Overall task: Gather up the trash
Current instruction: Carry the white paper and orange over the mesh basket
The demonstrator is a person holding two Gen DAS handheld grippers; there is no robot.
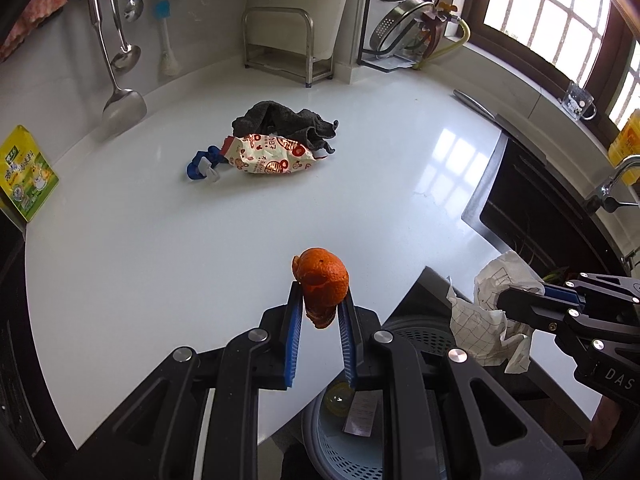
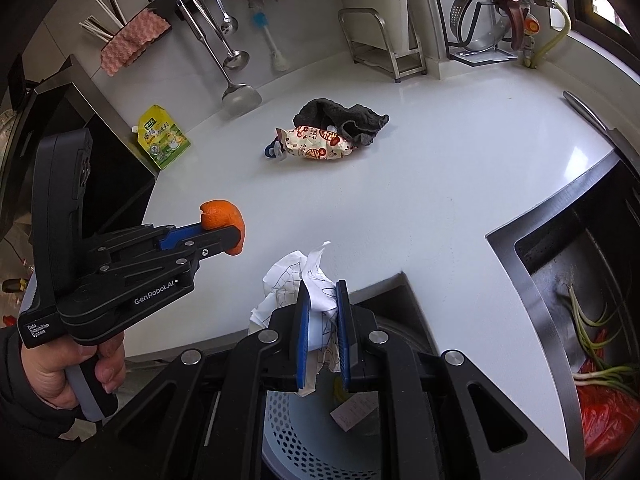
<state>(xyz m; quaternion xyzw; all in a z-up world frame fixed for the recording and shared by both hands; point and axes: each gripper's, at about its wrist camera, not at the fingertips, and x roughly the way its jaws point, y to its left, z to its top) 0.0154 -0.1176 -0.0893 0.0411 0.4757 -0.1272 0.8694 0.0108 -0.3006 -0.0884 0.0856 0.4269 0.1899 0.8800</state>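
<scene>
- The left claw [image 1: 320, 294] is closed on an orange peel [image 1: 322, 280]: a bright, dimpled, domed piece with a darker curled end hanging below the blue pads. It is held above the near edge of the desk [image 1: 160, 248].
- In the right wrist view the same claw [image 2: 236, 236] comes in from the left with the peel [image 2: 222, 218] at its tip, and a hand [image 2: 68, 364] in a dark sleeve grips its handle.
- The right claw [image 2: 322, 308] is clamped on a crumpled paper [image 2: 296, 280], white with thin grid lines, its folds sticking out above and below the pads. From the left wrist this claw [image 1: 516, 304] and the paper [image 1: 492, 312] sit at the right.
- Below both claws is a perforated pale bin [image 1: 344, 444] holding a slip of paper [image 1: 360, 412] and a small yellowish round thing, too blurred to name.
- Farther back on the desk lies a red-and-white snack bag [image 1: 272, 156], touching a dark grey cloth [image 1: 288, 122] behind it and a blue clip [image 1: 200, 166] at its left end.
- The desk is glossy white and reflects the window [image 1: 548, 12].
- A green pouch [image 1: 26, 174] stands at the left edge; ladles [image 1: 120, 52] hang on the wall; a steel rack [image 1: 280, 44] stands at the back.
- A dark sink [image 2: 580, 280] at the right holds green onion stalks [image 2: 588, 320] and a red bag [image 2: 608, 412].
</scene>
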